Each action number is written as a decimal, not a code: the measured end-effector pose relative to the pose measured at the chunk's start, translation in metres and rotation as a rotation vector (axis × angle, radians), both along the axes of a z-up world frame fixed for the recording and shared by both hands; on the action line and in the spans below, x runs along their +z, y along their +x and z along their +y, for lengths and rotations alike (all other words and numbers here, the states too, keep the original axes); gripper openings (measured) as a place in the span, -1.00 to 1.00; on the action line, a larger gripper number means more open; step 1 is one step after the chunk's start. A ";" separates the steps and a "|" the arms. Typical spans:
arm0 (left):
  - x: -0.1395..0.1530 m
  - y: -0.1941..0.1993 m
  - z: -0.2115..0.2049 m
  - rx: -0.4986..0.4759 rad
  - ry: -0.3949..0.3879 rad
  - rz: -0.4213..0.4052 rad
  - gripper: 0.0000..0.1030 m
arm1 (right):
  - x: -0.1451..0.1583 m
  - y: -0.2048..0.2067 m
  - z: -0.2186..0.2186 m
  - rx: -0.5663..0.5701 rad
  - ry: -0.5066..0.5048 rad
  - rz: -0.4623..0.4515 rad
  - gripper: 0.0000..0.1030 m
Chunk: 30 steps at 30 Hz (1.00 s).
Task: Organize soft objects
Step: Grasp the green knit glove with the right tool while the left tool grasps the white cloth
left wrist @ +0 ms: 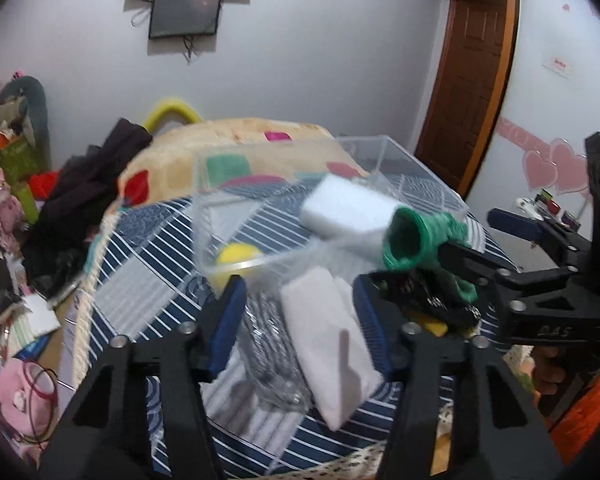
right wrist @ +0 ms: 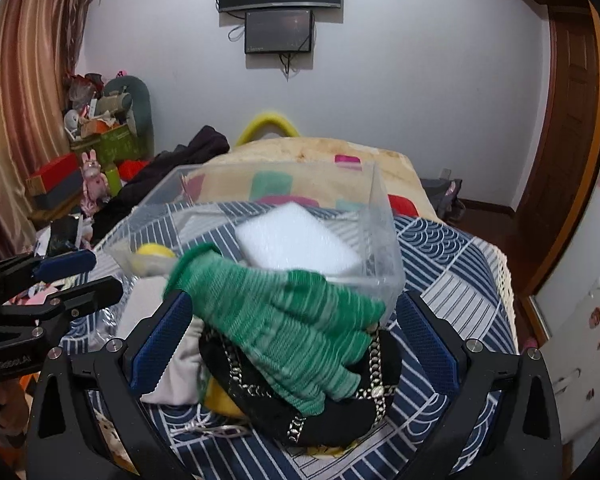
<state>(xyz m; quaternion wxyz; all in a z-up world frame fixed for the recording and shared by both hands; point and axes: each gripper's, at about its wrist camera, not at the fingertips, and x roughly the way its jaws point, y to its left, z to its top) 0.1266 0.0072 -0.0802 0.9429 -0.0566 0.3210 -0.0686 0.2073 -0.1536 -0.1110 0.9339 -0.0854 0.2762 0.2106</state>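
A clear plastic box stands on the round table with a white sponge block and a yellow ball inside. A green knit glove hangs between the box and a black chain-trimmed item. My right gripper has its jaws wide apart around the glove; in the left wrist view the glove drapes over one finger. My left gripper is open and empty over a white folded cloth.
A drinking glass stands beside the cloth. The table has a blue patterned cover. Behind it is a bed with a patterned blanket and dark clothes. Clutter fills the floor at left.
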 end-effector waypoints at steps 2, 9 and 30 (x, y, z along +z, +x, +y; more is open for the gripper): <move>-0.003 -0.002 -0.007 -0.025 -0.005 0.008 -0.11 | -0.006 -0.001 0.000 0.000 -0.001 0.012 0.90; -0.011 -0.004 -0.027 -0.076 0.020 0.023 -0.20 | -0.017 0.001 -0.004 0.032 0.035 0.079 0.14; -0.034 -0.002 -0.030 -0.054 -0.017 0.098 -0.81 | -0.001 -0.020 -0.030 0.033 0.107 0.021 -0.84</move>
